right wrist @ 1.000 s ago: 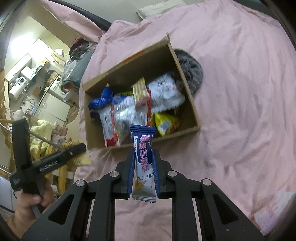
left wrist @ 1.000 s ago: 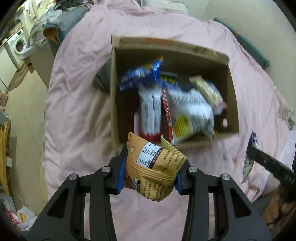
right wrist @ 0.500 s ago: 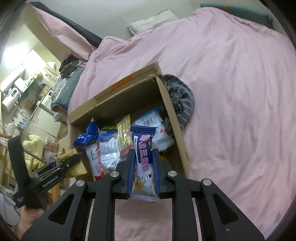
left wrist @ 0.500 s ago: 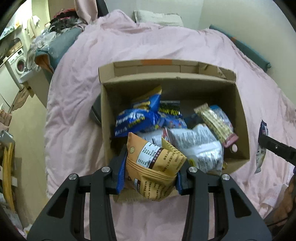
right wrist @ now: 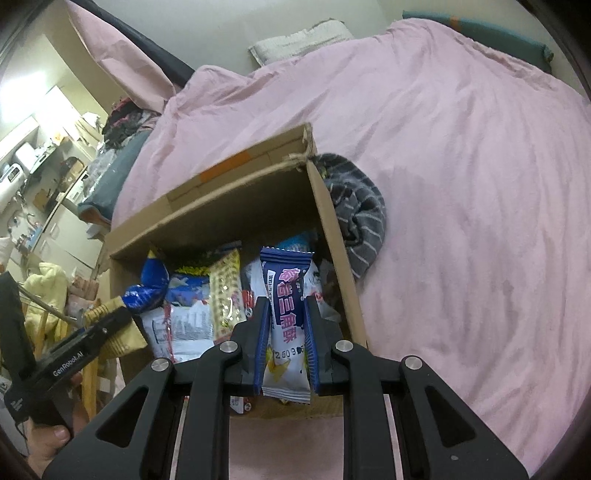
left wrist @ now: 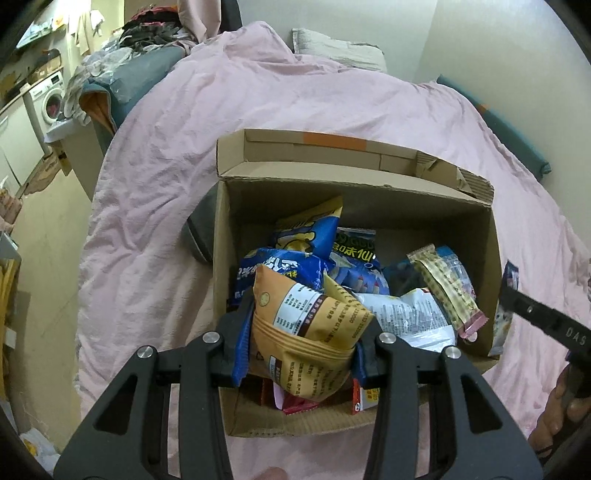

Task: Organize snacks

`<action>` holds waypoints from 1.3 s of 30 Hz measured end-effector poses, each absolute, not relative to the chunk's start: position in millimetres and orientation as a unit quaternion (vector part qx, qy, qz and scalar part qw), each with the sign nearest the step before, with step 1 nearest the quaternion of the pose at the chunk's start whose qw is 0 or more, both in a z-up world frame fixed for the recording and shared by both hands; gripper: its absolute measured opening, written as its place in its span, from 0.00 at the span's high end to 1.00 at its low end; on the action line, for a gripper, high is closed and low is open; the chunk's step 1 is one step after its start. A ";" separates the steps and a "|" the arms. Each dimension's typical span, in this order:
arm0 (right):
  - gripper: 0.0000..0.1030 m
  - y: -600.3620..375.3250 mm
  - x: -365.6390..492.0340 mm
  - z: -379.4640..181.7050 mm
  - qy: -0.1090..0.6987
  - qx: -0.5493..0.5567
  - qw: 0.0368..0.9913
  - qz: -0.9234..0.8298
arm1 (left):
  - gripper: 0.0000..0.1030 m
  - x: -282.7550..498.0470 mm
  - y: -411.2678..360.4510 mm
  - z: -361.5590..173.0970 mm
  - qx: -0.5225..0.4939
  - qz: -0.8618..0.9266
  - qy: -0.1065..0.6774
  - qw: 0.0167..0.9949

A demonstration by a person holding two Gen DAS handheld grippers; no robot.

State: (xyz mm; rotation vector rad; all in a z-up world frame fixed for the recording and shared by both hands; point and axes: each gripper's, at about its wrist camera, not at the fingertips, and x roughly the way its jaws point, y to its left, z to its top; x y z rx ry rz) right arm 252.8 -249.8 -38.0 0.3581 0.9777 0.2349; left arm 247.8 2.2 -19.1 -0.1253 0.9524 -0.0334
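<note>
The cardboard box (left wrist: pixel 369 192), already full of snacks, lies just ahead of and below both grippers on the bed (left wrist: pixel 295 103). The left gripper (left wrist: pixel 301 341) pinches a tan snack pouch (left wrist: pixel 310 328) over the box's near-left corner. The right gripper (right wrist: pixel 286 345) clamps a purple-and-white packet (right wrist: pixel 286 317), long axis pointing away from it, above the near-right corner.

**Around the pink bedspread**

A wrinkled pink bedspread (left wrist: pixel 258 122) covers the bed. At its head lies a pale grey pillow (left wrist: pixel 338 55). A grey striped cloth (right wrist: pixel 356 218) sits bunched on the bedspread. Off the bedspread's left edge, a heap of clothes (left wrist: pixel 147 33) tops a blue-grey cushion (left wrist: pixel 136 74), with a white washing machine (left wrist: pixel 50 99) farther left against the wall.
</note>
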 end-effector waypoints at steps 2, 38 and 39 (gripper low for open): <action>0.81 -248.1 252.4 -41.1 0.470 0.169 0.859 0.113 | 0.62 247.4 -0.4 -20.2 -0.052 -0.015 0.455 0.889; 0.27 -248.0 233.0 -1.1 0.392 0.162 0.897 0.121 | 0.01 208.3 17.4 28.3 -0.054 0.036 0.345 0.936; 0.27 -248.5 232.2 0.7 0.390 0.165 0.897 0.123 | 0.01 205.6 18.2 29.8 -0.052 0.043 0.341 0.937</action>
